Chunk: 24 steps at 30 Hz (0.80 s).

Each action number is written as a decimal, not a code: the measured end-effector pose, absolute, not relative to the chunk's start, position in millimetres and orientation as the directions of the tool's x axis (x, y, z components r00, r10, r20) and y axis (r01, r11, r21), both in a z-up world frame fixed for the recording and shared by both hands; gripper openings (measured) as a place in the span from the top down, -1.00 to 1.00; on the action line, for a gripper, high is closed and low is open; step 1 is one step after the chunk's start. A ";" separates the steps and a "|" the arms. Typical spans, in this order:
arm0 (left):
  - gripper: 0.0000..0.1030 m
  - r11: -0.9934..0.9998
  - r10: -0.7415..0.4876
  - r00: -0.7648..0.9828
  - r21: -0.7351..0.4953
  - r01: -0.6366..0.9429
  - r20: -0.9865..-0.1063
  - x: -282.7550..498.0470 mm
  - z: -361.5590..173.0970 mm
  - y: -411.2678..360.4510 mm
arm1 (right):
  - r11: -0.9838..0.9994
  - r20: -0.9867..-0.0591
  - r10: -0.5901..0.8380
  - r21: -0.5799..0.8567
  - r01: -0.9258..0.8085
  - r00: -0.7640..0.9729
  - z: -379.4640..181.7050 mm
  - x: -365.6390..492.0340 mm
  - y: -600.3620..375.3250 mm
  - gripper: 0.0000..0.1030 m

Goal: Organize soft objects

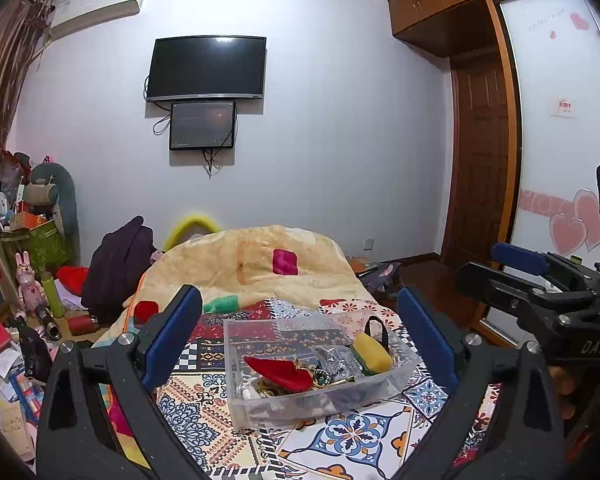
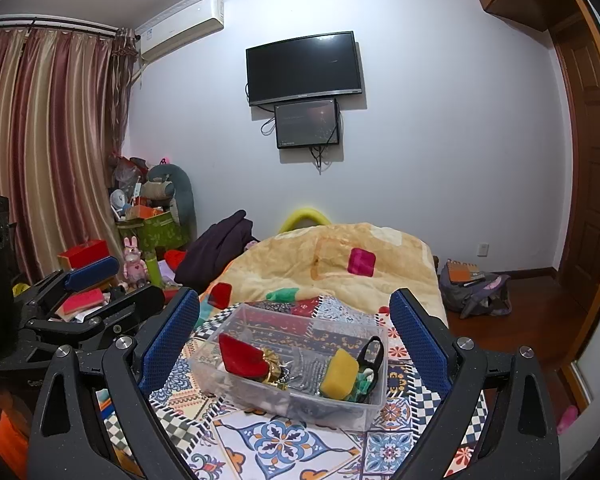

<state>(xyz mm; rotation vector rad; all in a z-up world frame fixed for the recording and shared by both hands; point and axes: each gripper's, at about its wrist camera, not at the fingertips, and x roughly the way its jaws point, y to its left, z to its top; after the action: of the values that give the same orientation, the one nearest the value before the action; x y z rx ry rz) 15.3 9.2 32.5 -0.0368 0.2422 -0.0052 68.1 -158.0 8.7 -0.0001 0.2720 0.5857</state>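
A clear plastic bin (image 1: 236,344) (image 2: 374,396) sits on the patterned bedspread. It holds a red pouch (image 1: 282,372) (image 2: 242,356), a yellow sponge-like pouch (image 1: 374,351) (image 2: 339,374) with a black strap, grey glittery fabric and small trinkets. My left gripper (image 1: 300,320) is open and empty, held above and behind the bin. My right gripper (image 2: 294,316) is open and empty, also above the bin. Each gripper shows in the other's view, the right one (image 1: 540,276) and the left one (image 2: 84,284).
A yellow blanket (image 1: 260,264) (image 2: 332,260) is heaped at the far end of the bed. Cluttered boxes, toys and bottles (image 1: 32,280) (image 2: 140,240) lie on the left. A backpack (image 2: 476,288) lies on the wooden floor at right, near the wardrobe (image 1: 560,120).
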 end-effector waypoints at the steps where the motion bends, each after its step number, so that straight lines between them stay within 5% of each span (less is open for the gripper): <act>1: -0.95 0.999 -0.011 0.971 -0.039 0.002 -0.239 14.9 32.1 8.6 | 0.834 -0.254 0.547 0.077 -0.547 0.798 8.8 67.9 -157.9 -0.85; 24: -0.98 0.998 -0.030 0.966 -0.056 0.017 -0.255 17.2 32.6 14.5 | 0.842 -0.269 0.534 0.087 -0.532 0.801 9.1 71.0 -159.5 -1.00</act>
<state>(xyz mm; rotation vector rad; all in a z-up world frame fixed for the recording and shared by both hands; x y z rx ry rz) 17.2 14.5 32.6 -0.0535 0.2588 -0.0237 71.0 -159.5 9.1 0.0070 0.2907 0.5713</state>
